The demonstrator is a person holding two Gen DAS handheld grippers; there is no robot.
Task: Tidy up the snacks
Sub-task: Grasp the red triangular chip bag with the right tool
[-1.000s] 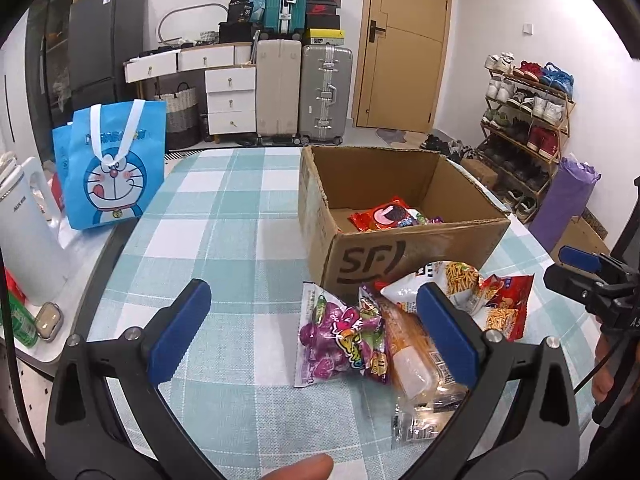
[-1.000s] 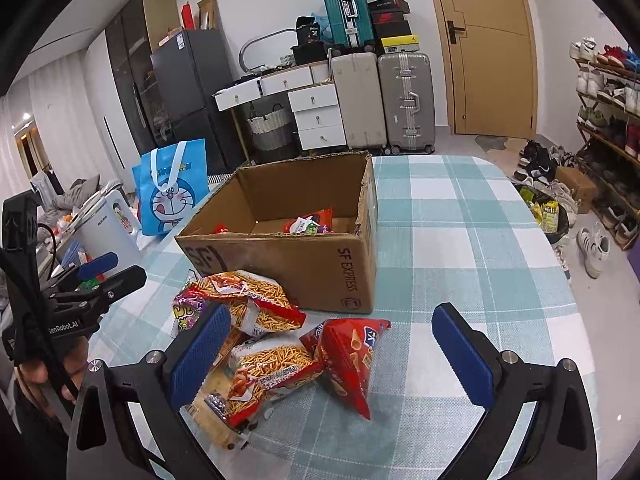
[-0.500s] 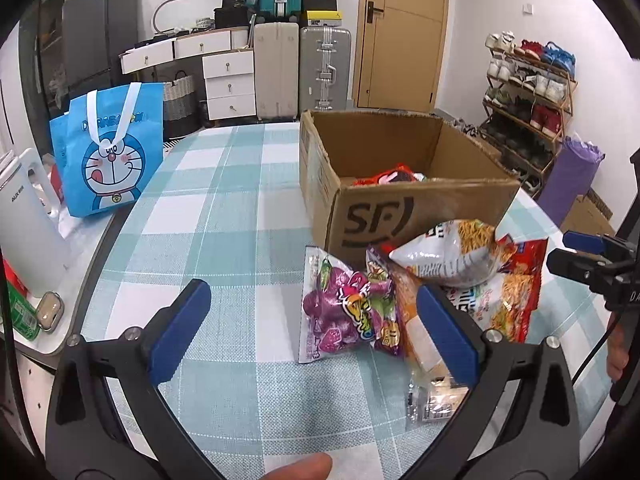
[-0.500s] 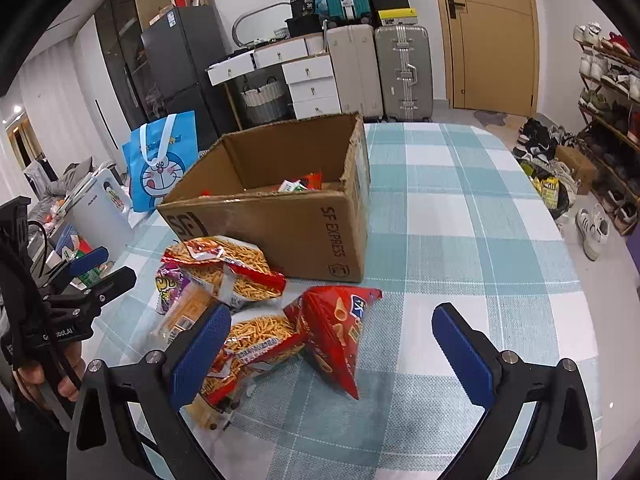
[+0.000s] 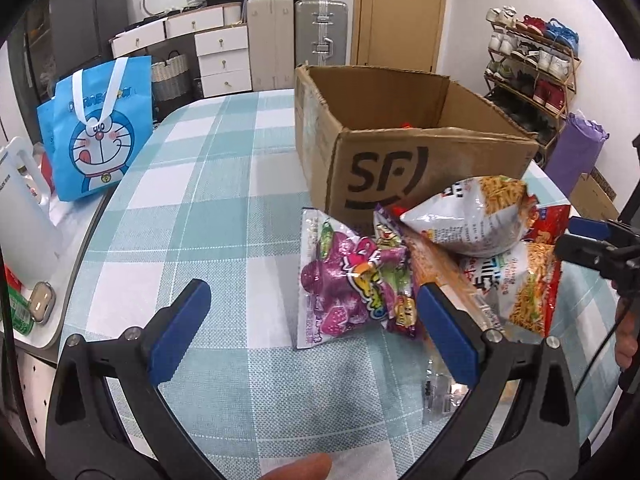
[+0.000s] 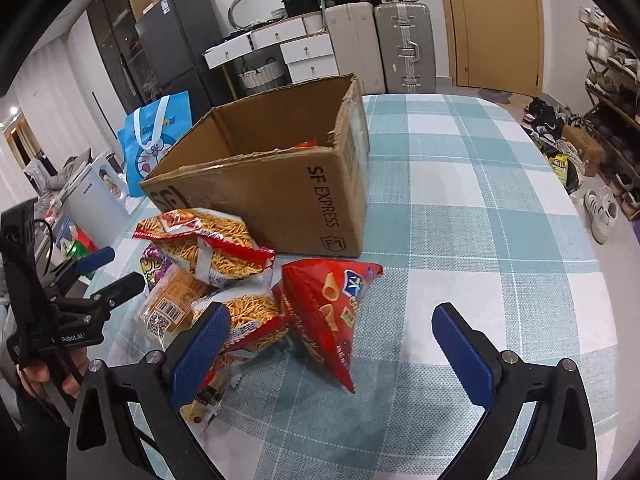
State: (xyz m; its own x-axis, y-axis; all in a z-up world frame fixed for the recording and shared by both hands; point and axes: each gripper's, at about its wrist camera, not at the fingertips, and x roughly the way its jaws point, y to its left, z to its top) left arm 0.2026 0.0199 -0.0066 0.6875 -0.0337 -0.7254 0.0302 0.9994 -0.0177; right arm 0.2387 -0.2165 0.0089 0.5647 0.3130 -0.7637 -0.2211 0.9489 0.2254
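An open cardboard SF box (image 5: 400, 168) stands on the checked table, with a scrap of red snack (image 5: 406, 124) showing inside. In front of it lies a pile: a purple candy bag (image 5: 344, 288), an orange bread packet (image 5: 444, 276), a silver noodle-snack bag (image 5: 472, 216) and another noodle-snack bag (image 5: 524, 288). My left gripper (image 5: 312, 312) is open, low over the table, with the purple bag just ahead of its fingers. My right gripper (image 6: 330, 320) is open, and the red cone-chip bag (image 6: 328, 304) lies between its fingers, untouched. The box (image 6: 280, 192) is behind the pile.
A blue cartoon tote bag (image 5: 100, 132) and a white appliance (image 5: 20, 220) stand left of the table's curved edge. A shoe rack (image 5: 532, 68) and a purple roll (image 5: 576, 152) are at the right. Suitcases (image 6: 400, 44) and drawers line the far wall.
Both grippers have come lower and closer to the snack pile, so the box's inside is mostly hidden now. Both stay open and nothing has been picked up.
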